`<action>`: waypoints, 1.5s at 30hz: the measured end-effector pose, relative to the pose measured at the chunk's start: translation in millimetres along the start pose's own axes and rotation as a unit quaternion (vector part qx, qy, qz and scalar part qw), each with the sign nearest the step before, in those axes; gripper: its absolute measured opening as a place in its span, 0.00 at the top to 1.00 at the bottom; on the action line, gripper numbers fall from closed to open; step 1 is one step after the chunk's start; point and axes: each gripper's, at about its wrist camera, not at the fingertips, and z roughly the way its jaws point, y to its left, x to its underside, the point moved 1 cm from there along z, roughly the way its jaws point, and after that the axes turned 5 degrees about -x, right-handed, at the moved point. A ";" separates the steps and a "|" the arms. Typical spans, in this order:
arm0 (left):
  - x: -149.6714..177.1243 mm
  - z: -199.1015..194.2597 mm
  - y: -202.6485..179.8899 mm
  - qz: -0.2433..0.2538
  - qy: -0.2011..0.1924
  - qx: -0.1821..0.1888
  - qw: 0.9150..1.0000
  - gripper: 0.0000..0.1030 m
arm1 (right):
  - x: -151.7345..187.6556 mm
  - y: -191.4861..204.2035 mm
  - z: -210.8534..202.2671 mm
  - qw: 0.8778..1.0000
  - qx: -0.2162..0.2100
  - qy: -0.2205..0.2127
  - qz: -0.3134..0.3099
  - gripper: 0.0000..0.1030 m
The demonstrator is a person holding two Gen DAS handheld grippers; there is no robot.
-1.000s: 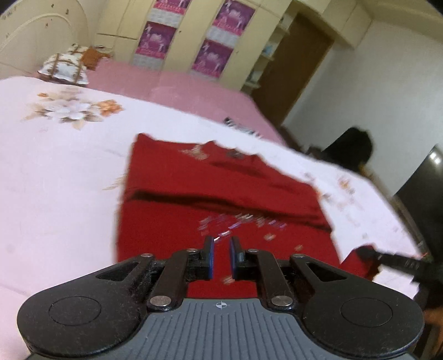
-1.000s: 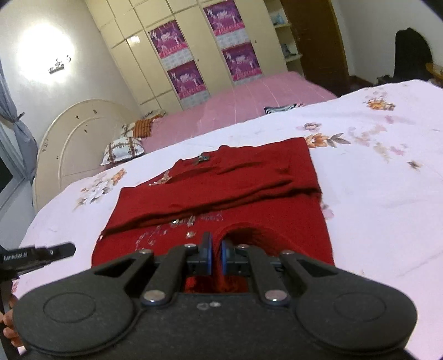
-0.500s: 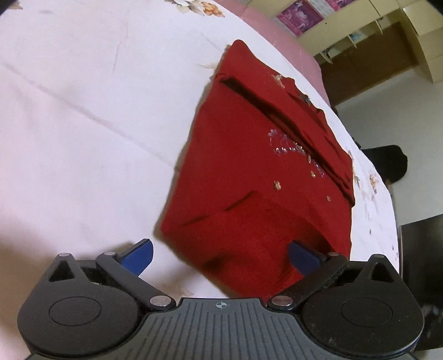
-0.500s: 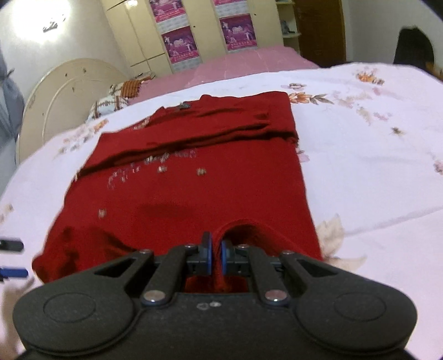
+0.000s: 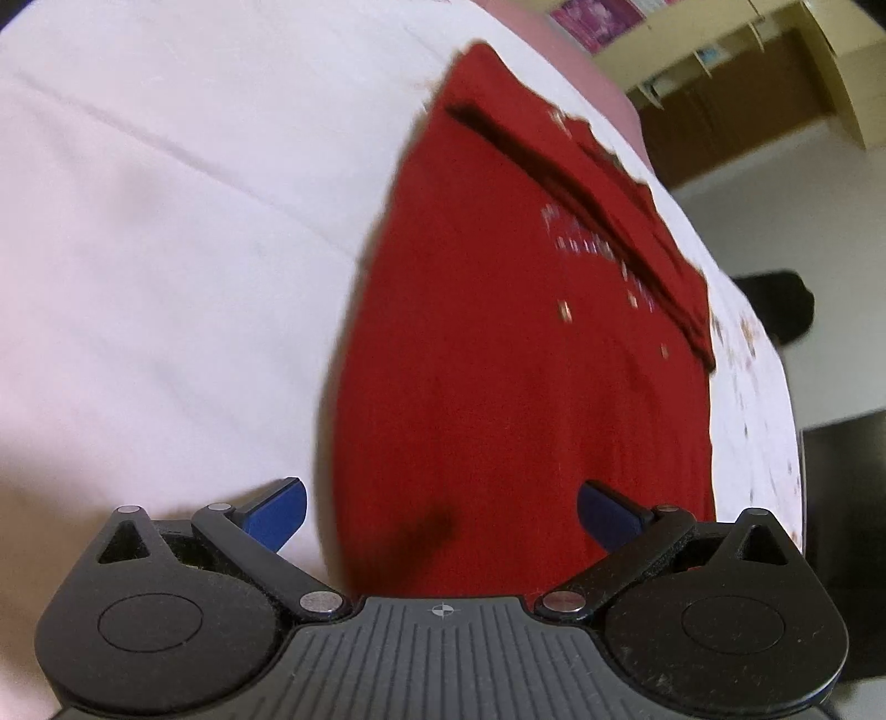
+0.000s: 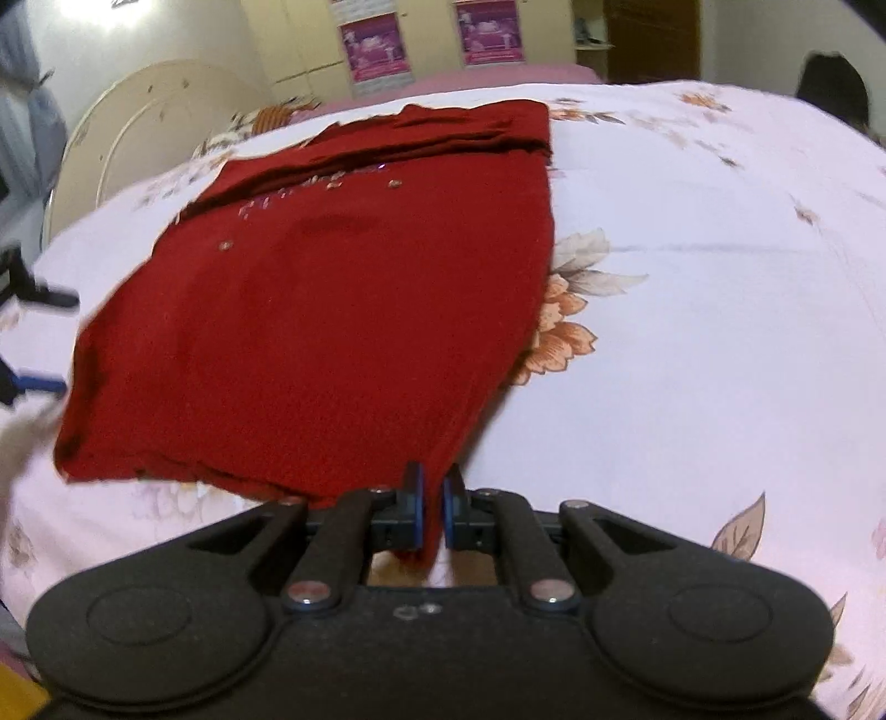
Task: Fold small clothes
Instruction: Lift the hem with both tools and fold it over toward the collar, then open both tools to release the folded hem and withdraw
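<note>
The garment lies flat on the bed, its folded part at the far end. My right tool is at its near right corner, pinching the hem. My left tool straddles its near left edge, fingers spread wide.

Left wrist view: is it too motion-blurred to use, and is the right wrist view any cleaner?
Left wrist view: the red garment and its sequins are smeared by motion, though the open left gripper stays sharp. Right wrist view: clearer in the centre, with the right gripper crisply shut on the garment's hem, blur mostly at the left edge, glare from a wall lamp at top left, and fisheye bending of the bedsheet.
</note>
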 end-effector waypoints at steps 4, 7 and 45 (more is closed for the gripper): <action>20.4 1.1 -2.9 0.014 0.006 0.012 1.000 0.00 | -5.7 -7.4 -8.4 0.999 -0.006 -0.026 0.035 0.69; 34.9 1.5 -2.7 0.024 0.009 0.018 1.000 0.09 | -8.9 -16.9 -10.2 0.997 0.003 -0.041 0.062 0.40; -247.5 88.6 -159.7 0.095 -0.232 0.018 0.968 0.91 | -294.7 -48.9 166.5 0.984 -0.079 -0.126 0.101 0.95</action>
